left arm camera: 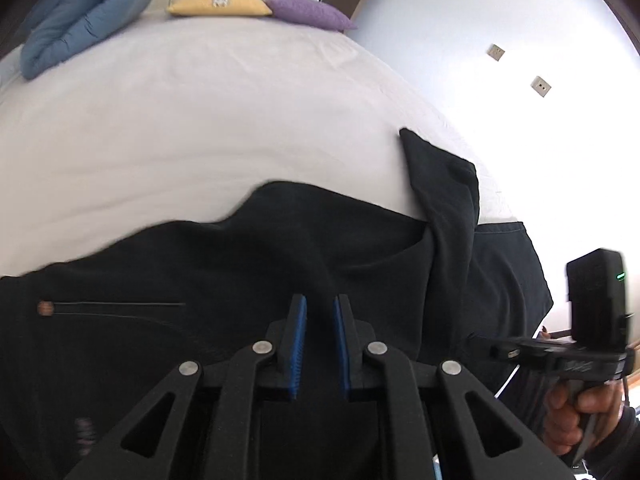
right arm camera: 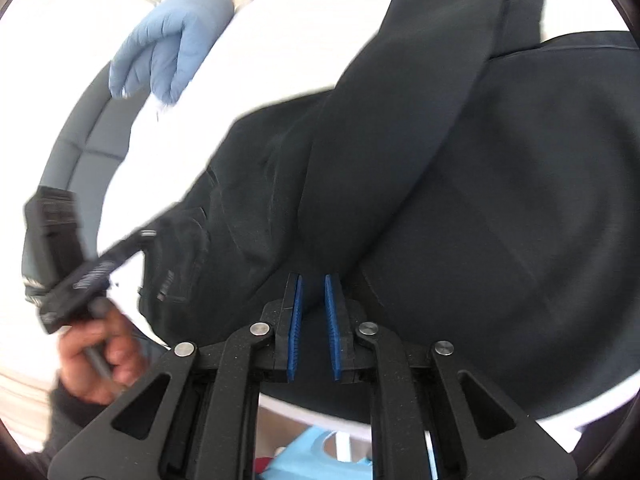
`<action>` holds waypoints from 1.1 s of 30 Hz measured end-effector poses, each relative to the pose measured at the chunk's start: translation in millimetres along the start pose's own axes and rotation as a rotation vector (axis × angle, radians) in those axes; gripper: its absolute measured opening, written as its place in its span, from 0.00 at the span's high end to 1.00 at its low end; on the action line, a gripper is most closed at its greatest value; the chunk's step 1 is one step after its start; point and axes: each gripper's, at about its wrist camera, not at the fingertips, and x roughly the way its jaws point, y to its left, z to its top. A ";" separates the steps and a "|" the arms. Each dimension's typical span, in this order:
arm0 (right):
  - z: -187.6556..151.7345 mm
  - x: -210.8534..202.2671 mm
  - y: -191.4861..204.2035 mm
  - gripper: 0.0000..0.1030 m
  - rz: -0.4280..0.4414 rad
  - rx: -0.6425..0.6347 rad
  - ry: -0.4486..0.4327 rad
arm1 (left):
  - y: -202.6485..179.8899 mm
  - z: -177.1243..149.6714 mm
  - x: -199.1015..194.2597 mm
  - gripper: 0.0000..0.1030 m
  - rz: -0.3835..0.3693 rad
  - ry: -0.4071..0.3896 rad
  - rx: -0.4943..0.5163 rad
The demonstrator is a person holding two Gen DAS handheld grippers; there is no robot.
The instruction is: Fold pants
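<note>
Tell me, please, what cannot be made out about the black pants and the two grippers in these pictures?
- Black fabric pants: in the left wrist view the waist end is cut off by the lower left edge.
- Left gripper: nearly closed; black cloth behind hides whether fabric is pinched.
- Right gripper: same doubt in the right wrist view.
- Small pink mark on the pants: too blurred to read.

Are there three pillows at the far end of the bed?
No: only a yellow pillow and a purple pillow lie there, beside a folded blue duvet.
</note>
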 end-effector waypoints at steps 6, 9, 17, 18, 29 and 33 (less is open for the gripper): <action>66.5 -43.0 -7.2 0.89 -0.078 0.023 -0.130 | 18.3 -29.5 36.5 0.87 -0.087 0.083 -0.126; 113.5 -36.4 -12.0 0.89 -0.142 0.028 -0.135 | 39.0 -39.2 36.2 0.97 -0.148 0.083 -0.235; 219.6 -3.8 -63.7 0.88 -0.166 0.179 -0.101 | 36.0 -42.7 38.3 0.96 -0.121 0.086 -0.204; 228.5 0.2 -66.1 0.88 -0.170 0.183 -0.095 | 37.0 -44.8 36.5 0.96 -0.120 0.086 -0.198; 317.7 70.6 -74.9 0.37 -0.362 0.131 -0.017 | 22.5 -45.7 39.4 0.96 -0.082 0.053 -0.145; 329.7 91.2 -66.9 0.38 -0.523 0.103 -0.017 | 26.3 -48.2 35.4 0.96 -0.092 0.038 -0.141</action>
